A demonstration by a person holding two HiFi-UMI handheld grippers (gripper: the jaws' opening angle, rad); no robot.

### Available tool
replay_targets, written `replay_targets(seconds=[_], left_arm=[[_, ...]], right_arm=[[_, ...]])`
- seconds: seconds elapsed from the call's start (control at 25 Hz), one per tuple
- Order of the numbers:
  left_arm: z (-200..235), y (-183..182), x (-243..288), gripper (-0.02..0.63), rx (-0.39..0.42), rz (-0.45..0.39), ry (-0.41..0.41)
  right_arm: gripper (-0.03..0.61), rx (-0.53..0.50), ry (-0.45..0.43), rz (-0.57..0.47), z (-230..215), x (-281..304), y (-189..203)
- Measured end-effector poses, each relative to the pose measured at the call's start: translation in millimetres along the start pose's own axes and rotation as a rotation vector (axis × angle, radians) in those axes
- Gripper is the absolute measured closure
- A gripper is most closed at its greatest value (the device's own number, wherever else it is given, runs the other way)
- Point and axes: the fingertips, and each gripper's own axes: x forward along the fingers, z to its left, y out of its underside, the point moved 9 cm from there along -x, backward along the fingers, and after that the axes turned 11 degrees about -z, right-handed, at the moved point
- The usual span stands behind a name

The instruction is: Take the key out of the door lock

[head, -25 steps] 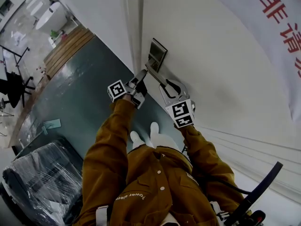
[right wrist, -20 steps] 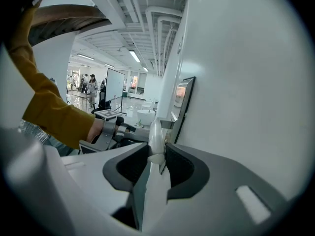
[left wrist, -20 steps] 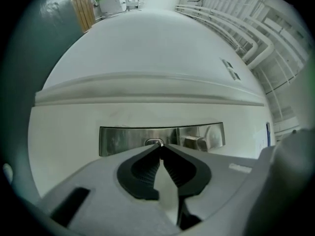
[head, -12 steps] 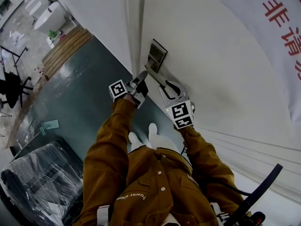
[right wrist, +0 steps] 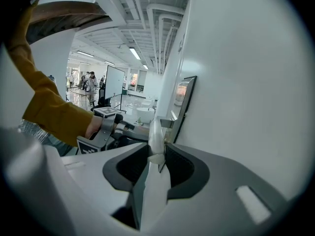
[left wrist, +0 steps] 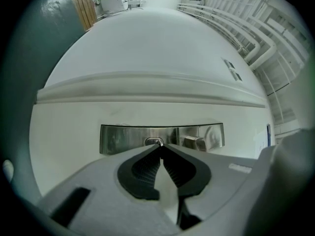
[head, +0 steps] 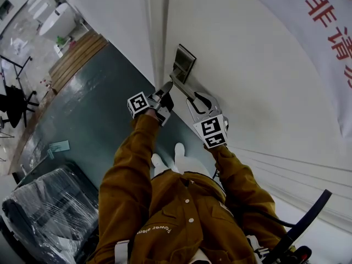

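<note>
A white door [head: 236, 65] is standing ahead of both tools, grey-green floor [head: 93, 114] behind them. The left gripper [left wrist: 160, 147] is pinching what seems the key [left wrist: 157, 143], in the lock plate [left wrist: 123, 139] at its tips; the right gripper [right wrist: 156, 154] is clamping the door handle [right wrist: 155, 127] alongside.

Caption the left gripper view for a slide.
Left gripper shut on the key in the steel lock plate.
</note>
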Motion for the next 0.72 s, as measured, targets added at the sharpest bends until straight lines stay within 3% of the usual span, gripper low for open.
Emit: replay_targets(seconds=[0.28,0.48,0.72], left_arm=[[-2,1,-7,0.597,-0.017,-0.013,0.001],[-7,0,-16,0.597,0.024,0.002,-0.002],[-7,-3,-43,0.597,-0.002,0.001,-0.005]], right_arm=[[0.456,0.004,0.005,0.007,0,1,1],[0.456,0.0,0.006,0.005,-1,0,1],[0.456,0.001,0.008,0.013,1,0,0]])
